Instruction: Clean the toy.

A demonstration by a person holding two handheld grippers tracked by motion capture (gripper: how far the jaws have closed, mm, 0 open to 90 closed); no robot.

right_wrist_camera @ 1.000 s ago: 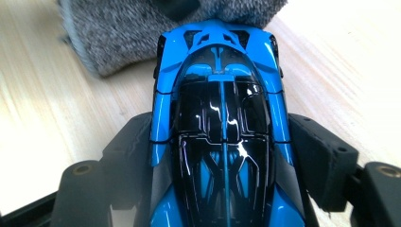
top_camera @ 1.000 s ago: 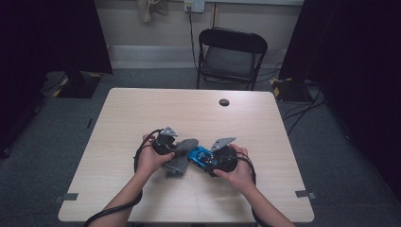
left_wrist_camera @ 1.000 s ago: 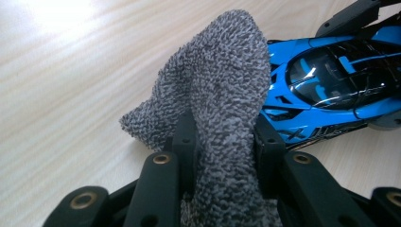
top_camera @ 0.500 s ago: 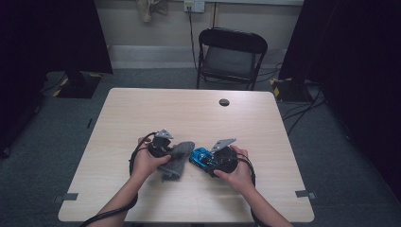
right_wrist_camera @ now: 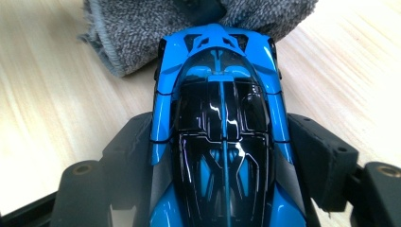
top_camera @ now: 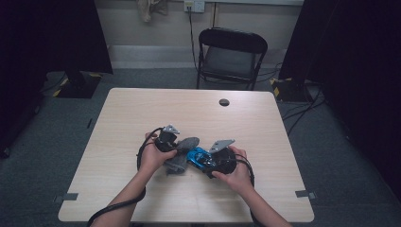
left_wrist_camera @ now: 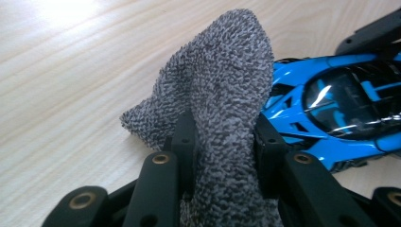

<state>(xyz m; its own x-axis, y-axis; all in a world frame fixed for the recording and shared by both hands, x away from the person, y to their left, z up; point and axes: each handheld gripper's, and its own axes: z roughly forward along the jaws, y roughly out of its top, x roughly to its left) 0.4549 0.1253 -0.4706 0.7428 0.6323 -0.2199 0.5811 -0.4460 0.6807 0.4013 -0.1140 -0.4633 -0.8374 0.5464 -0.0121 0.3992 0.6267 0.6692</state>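
Two grippers are meeting near the middle of the pale wooden surface [top_camera: 142, 113], toward the person's edge. The left gripper [left_wrist_camera: 222, 137] is pinching a grey terry cloth [left_wrist_camera: 217, 90] between its black jaws, which are squeezing the fabric tight; the cloth is bulging up past the jaws toward twelve o'clock in the left gripper view, and one loose corner is drooping onto the wood at about nine o'clock. In that same view the blue toy car [left_wrist_camera: 331, 113] is lying at three o'clock of the cloth, with its blue bodywork touching the fabric.

The right gripper [right_wrist_camera: 222, 156] is clamping the car by its flanks, one jaw pressing on each side, the glossy black canopy sitting between them. In the right gripper view the car's far end is pointing to twelve o'clock and is butting against the cloth, which is spreading from eleven to one o'clock.

In the high view the left gripper [top_camera: 166, 140] is sitting at nine o'clock of the car [top_camera: 198, 157], with the cloth [top_camera: 182, 153] bunched between them, and the right gripper [top_camera: 220, 158] is sitting at three o'clock. A small dark disc [top_camera: 224, 102] is lying well apart at twelve o'clock, and a black folding chair [top_camera: 231, 56] is standing beyond the far edge
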